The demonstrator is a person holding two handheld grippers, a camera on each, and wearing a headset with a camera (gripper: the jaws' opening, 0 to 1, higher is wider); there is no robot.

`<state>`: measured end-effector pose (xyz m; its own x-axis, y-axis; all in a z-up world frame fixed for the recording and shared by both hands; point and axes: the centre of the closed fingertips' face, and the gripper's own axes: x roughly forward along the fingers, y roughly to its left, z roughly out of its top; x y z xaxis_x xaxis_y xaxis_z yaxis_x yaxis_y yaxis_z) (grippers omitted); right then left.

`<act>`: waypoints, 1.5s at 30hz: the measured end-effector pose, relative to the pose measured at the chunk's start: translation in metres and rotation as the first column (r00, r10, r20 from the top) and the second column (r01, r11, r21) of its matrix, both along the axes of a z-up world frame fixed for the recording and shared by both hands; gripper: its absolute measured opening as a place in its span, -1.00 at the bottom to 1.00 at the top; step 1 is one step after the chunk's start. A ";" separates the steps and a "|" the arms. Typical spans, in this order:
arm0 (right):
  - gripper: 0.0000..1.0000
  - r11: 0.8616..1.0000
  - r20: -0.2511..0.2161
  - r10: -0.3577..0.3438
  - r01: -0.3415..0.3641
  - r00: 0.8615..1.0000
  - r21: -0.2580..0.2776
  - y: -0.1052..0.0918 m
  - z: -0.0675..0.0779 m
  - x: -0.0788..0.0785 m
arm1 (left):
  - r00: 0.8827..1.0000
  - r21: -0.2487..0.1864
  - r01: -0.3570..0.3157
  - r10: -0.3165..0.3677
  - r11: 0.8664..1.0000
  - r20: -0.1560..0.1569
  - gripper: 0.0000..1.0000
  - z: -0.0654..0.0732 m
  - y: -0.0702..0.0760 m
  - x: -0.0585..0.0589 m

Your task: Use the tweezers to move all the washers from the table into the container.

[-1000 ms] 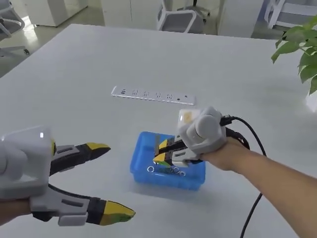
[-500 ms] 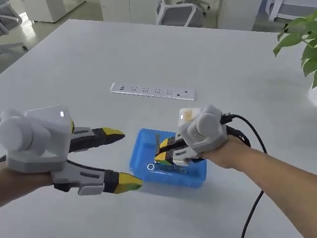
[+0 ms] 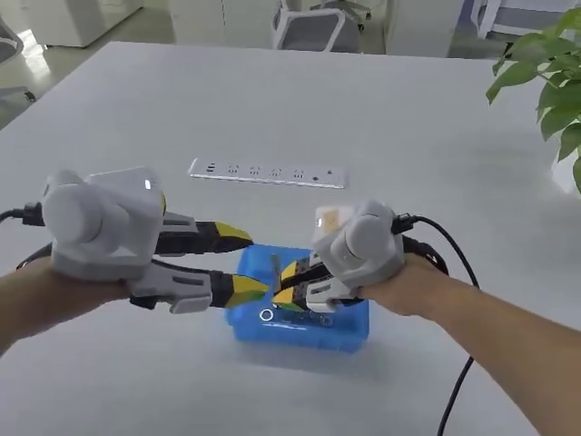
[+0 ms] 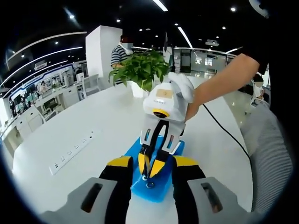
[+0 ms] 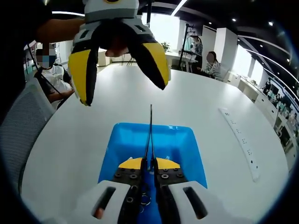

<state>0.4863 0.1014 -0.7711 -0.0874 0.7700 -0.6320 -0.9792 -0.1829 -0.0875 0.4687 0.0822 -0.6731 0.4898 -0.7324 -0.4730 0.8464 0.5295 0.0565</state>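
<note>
left gripper (image 3: 255,264), jaws apart, has neared the container (image 3: 300,335) where right gripper (image 5: 149,164) clamps tweezers (image 5: 150,127).

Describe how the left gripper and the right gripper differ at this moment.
The left gripper has its fingers wide apart; the right gripper has them closed. The left gripper holds nothing, while the right gripper grips thin tweezers, which point over the blue container. Both have yellow-tipped fingers and face each other at the blue container.
</note>
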 end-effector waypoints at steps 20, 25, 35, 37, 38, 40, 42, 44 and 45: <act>-0.82 1.000 0.016 0.018 -0.018 1.000 -0.009 -0.001 0.000 -0.002 | 0.992 0.087 0.127 -0.128 0.988 0.007 -0.86 -0.016 -0.015 0.014; -0.81 1.000 0.018 0.015 -0.015 1.000 -0.011 -0.002 0.000 -0.002 | 0.989 0.088 0.150 -0.151 0.985 0.006 -0.87 -0.017 -0.015 0.013; -0.77 1.000 0.023 0.015 -0.014 1.000 -0.027 -0.001 -0.001 -0.002 | 0.985 0.094 0.173 -0.175 0.980 0.007 -0.90 -0.019 -0.015 0.014; -0.77 1.000 0.028 0.015 -0.014 0.999 -0.027 -0.001 0.000 -0.002 | 0.984 0.096 0.174 -0.176 0.980 0.007 -0.90 -0.019 -0.015 0.015; -0.76 1.000 0.028 0.013 -0.013 1.000 -0.028 -0.001 0.000 -0.002 | 0.984 0.097 0.175 -0.176 0.980 0.007 -0.90 -0.019 -0.015 0.015; -0.76 0.999 0.031 0.012 -0.011 0.999 -0.030 -0.001 0.000 -0.002 | 0.984 0.100 0.175 -0.177 0.979 0.009 -0.90 -0.019 -0.015 0.015; -0.76 0.999 0.034 0.014 -0.013 0.999 -0.030 -0.001 0.000 -0.002 | 0.984 0.101 0.177 -0.178 0.979 0.008 -0.90 -0.018 -0.015 0.015; -0.74 1.000 0.034 0.012 -0.011 0.999 -0.029 -0.001 0.002 -0.002 | 0.984 0.101 0.176 -0.178 0.979 0.007 -0.90 -0.017 -0.015 0.015; -0.73 1.000 0.035 0.011 -0.010 0.999 -0.029 -0.001 0.002 -0.003 | 0.984 0.103 0.176 -0.178 0.979 0.009 -0.90 -0.016 -0.015 0.015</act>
<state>0.4836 0.1006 -0.7689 -0.0731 0.7504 -0.6569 -0.9737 -0.1962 -0.1158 0.4837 0.0670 -0.6896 0.3655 -0.7572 -0.5414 0.9246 0.3622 0.1178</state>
